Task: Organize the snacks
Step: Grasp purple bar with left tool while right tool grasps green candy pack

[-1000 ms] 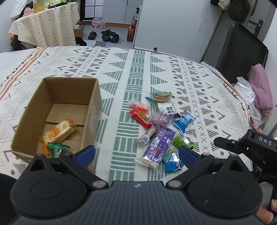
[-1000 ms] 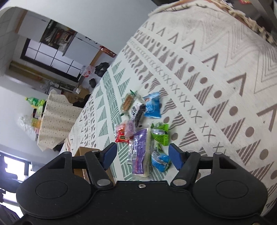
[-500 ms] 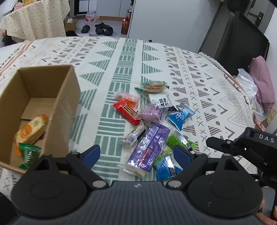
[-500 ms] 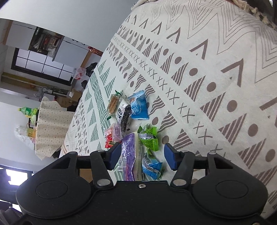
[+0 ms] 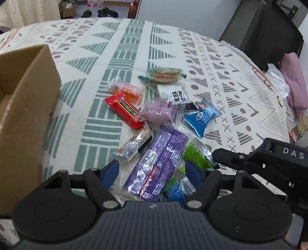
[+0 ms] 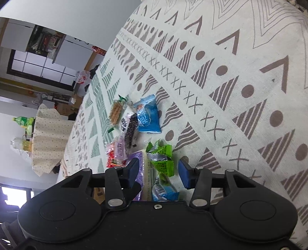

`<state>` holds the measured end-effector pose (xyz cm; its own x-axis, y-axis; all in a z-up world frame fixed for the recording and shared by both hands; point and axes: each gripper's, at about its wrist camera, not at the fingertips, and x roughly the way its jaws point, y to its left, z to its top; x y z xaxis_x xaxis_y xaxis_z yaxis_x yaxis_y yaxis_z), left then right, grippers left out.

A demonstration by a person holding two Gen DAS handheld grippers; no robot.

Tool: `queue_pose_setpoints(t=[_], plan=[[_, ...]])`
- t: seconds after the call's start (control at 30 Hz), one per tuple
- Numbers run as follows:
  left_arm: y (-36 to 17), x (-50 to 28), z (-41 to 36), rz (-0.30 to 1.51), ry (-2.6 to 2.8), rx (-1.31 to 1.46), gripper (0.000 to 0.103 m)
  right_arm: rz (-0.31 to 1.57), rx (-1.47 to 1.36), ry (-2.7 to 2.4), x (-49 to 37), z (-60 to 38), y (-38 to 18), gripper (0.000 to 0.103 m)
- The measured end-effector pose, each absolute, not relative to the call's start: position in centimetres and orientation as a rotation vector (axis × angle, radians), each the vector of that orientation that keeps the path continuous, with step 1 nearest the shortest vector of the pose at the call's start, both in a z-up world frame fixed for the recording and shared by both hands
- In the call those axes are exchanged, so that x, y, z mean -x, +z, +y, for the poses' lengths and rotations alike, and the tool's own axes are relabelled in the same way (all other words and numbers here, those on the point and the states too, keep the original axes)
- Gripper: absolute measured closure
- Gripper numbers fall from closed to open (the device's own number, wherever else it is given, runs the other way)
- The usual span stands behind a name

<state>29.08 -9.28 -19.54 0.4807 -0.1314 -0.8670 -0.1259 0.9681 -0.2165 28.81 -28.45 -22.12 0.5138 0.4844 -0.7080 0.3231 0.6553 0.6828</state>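
Several wrapped snacks lie in a heap on the patterned tablecloth [image 5: 119, 63]. My left gripper [image 5: 152, 172] hangs low over the long purple packet [image 5: 159, 161]; its jaws are closing with the packet between them, pads clear of it. My right gripper [image 6: 158, 171] straddles a green packet [image 6: 161, 161], jaws closing, pads apart from the wrapper. A small blue packet [image 6: 165, 192] lies under it. Further off are a red bar [image 5: 125, 111], a pink packet [image 5: 159, 113], a blue packet [image 5: 202, 117] and a biscuit packet [image 5: 163, 75]. The open cardboard box [image 5: 28, 96] stands at the left.
The right gripper's black body [image 5: 269, 159] reaches in close beside the left one. A dark chair [image 5: 265, 32] and pink cloth [image 5: 294, 77] stand past the table's right edge. Shoes [image 5: 105, 12] lie on the floor behind. Another cloth-covered table [image 6: 50, 140] stands far off.
Both grippers have sunk toward the snack heap and their jaws have narrowed. In the left wrist view the box has slid to the left edge and its contents are out of sight.
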Motion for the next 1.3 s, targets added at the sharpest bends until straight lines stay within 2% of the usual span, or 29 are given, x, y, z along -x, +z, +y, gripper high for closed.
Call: queue_pose_setpoints(t=[0.2, 0.27, 0.3, 0.4, 0.47, 0.57, 0.7, 0.93, 1.3], plan=[[-20.9, -30.2, -9.6, 1.117, -0.021, 0.263, 0.033, 1.096, -0.875, 0.097, -30.1, -27.6, -23.5, 0.057], [-20.9, -30.4, -9.6, 1.117, -0.021, 0.257, 0.042, 1.098, -0.86, 0.097, -30.5, -27.2, -23.7, 0.057], [-20.9, -30.5, -9.6, 1.118, -0.026, 0.261, 0.05, 1.095, -0.856, 0.099, -30.7, -27.1, -23.8, 0.057], [-20.7, -30.6, -9.4, 1.122, -0.031, 0.266, 0.058, 1.085, -0.835, 0.102, -31.1, -26.7, -23.8, 0.057], [-20.6, -30.6, -9.4, 1.123, -0.039, 0.277, 0.06, 1.082, -0.829, 0.104, -31.3, -26.5, -23.8, 0.057], [-20.5, -30.3, -9.1, 1.119, -0.036, 0.296, 0.062, 1.089, -0.805, 0.109, -31.4, -26.3, -23.7, 0.066], [-20.2, -29.8, -8.9, 1.115, -0.033, 0.297, 0.064, 1.07, -0.784, 0.109, -31.2, -26.2, -23.4, 0.07], [-18.2, -28.4, -8.6, 1.079, -0.022, 0.301, 0.072, 1.017, -0.773, 0.139, -30.2, -26.2, -21.5, 0.07], [-14.2, -26.0, -7.8, 0.998, 0.02, 0.29, 0.074, 0.952, -0.773, 0.199, -28.5, -26.0, -18.9, 0.07]])
